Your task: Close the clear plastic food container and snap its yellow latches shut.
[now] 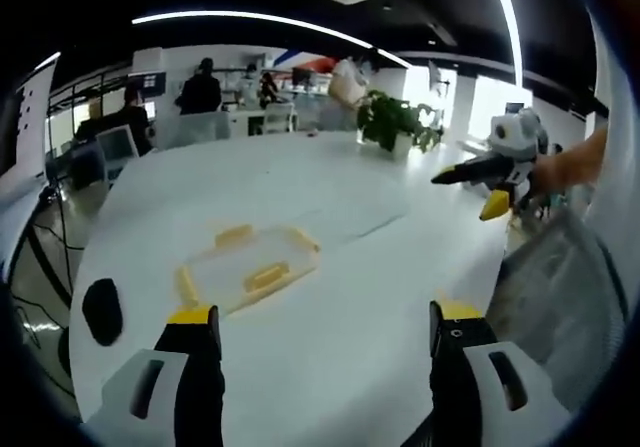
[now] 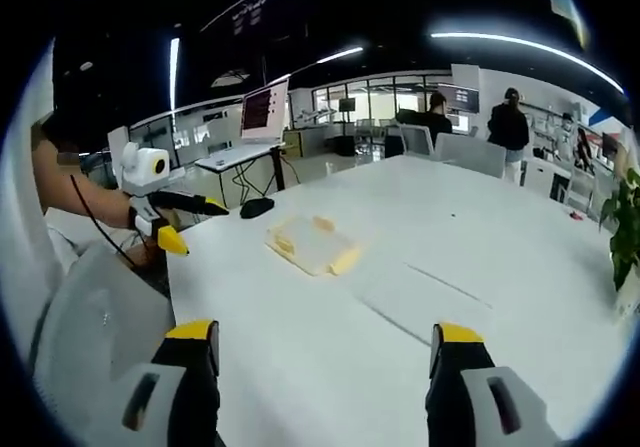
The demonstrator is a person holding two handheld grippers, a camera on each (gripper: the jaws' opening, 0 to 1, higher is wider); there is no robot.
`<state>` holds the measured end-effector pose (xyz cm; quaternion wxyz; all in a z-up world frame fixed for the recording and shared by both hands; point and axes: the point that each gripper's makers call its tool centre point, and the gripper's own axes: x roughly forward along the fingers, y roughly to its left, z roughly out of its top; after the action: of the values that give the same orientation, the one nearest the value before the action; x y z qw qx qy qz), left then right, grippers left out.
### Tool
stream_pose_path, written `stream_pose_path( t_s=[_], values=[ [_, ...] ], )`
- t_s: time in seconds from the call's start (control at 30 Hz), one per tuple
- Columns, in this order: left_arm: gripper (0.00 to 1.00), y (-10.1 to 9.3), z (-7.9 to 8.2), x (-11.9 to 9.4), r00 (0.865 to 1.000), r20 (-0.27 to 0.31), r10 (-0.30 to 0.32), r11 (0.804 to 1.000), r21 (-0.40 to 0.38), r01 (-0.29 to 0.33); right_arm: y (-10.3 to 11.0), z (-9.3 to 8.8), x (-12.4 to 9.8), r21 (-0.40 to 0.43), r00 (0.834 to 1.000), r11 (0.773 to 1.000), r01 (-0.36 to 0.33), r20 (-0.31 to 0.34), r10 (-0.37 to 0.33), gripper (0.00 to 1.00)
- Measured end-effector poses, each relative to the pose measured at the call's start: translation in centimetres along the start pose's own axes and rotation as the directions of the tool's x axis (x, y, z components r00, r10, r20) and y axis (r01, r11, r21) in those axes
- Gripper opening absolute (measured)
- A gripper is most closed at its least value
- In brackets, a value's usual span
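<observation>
Both grippers are off the work, nothing held. Left gripper has its jaws spread wide with bare table between the tips; right gripper is the same, jaws wide, empty.

The container lies flat on the white table, ahead of the left fingers and a little toward the left jaw, well apart from both tips. In the right gripper view the container sits far ahead of the fingers, again closer to the left jaw's line, no contact. Yellow latches show around its edges. Lid seems to lie on the box, but too small and blurred to tell if it is seated or if any latch is snapped.

A black object lies on the table left of the left jaw, apart from the container. A potted plant stands at the far table edge.

Progress, as a judgement: at or near the start. No gripper is at the container and no latch is being pressed. Left to do: reach in, seat the lid if loose, then press each yellow latch down.
</observation>
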<state>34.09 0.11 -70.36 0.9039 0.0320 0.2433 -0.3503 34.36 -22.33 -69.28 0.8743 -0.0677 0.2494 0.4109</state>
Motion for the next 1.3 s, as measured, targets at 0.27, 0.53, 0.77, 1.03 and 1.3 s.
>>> stream_pose_path(
  t_s=[0.27, 0.53, 0.77, 1.03, 1.3],
  values=[
    [0.82, 1.3, -0.3, 0.2, 1.000, -0.027, -0.005, 1.000, 0.009, 0.005, 0.0, 0.7, 1.4, -0.021, 0.999, 0.999, -0.039, -0.009, 0.039, 0.85],
    [0.82, 2.3, -0.5, 0.2, 0.999, -0.050, -0.010, 0.999, 0.034, 0.012, -0.2, 1.6, 2.9, -0.051, 0.997, 0.996, -0.070, -0.019, 0.069, 0.85],
    [0.80, 3.4, -0.7, 0.5, 0.997, -0.073, -0.020, 0.999, 0.045, 0.023, -0.1, 1.9, 4.5, -0.087, 0.993, 0.990, -0.107, -0.052, 0.103, 0.84],
    [0.81, 4.4, -1.1, 0.8, 0.996, -0.085, -0.029, 0.998, 0.049, 0.034, 0.2, 1.9, 6.0, -0.124, 0.988, 0.983, -0.137, -0.088, 0.127, 0.84],
    [0.81, 5.0, -1.3, 1.2, 0.992, -0.111, -0.061, 0.994, 0.079, 0.070, 0.1, 2.3, 7.4, -0.149, 0.984, 0.976, -0.157, -0.109, 0.142, 0.84]
  ],
)
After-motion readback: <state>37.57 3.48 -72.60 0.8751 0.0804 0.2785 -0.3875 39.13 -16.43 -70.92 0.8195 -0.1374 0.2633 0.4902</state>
